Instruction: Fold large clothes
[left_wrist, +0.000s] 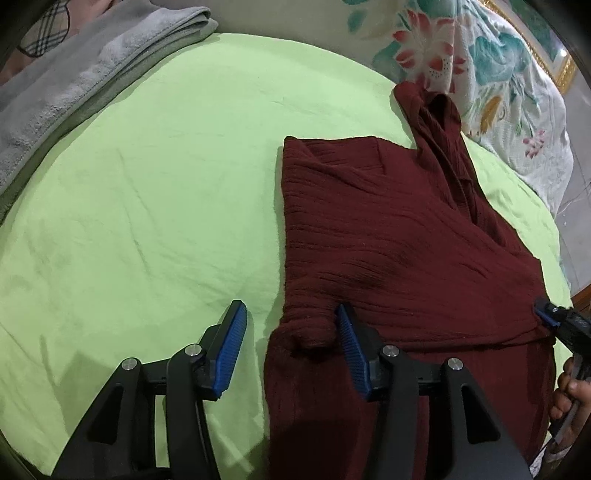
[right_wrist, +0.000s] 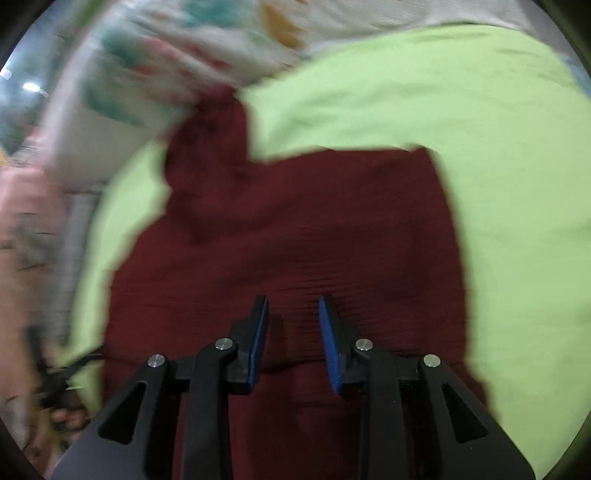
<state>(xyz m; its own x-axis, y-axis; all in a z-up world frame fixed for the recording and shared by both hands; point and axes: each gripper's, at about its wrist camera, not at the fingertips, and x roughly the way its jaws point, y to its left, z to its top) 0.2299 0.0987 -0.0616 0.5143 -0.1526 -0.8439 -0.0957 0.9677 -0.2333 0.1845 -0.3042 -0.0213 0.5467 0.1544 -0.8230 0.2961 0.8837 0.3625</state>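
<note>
A dark red ribbed garment (left_wrist: 388, 236) lies partly folded on the green bedsheet (left_wrist: 147, 184), with one sleeve (left_wrist: 439, 122) reaching toward the far right. My left gripper (left_wrist: 290, 319) is open at the garment's near left edge. A bunched bit of cloth lies between its jaws against the right pad (left_wrist: 349, 339); the left pad is over bare sheet. In the right wrist view, which is blurred, my right gripper (right_wrist: 293, 301) hangs open just over the red garment (right_wrist: 295, 221), with nothing pinched. That gripper's blue pad (left_wrist: 546, 315) and the hand (left_wrist: 569, 398) holding it show at the garment's right edge.
A folded grey towel (left_wrist: 74, 96) lies along the far left of the bed. A floral quilt (left_wrist: 491, 85) is heaped at the far right, past the sleeve. A plaid item (left_wrist: 48, 33) sits in the top left corner. Bare green sheet (right_wrist: 517, 184) spreads beside the garment.
</note>
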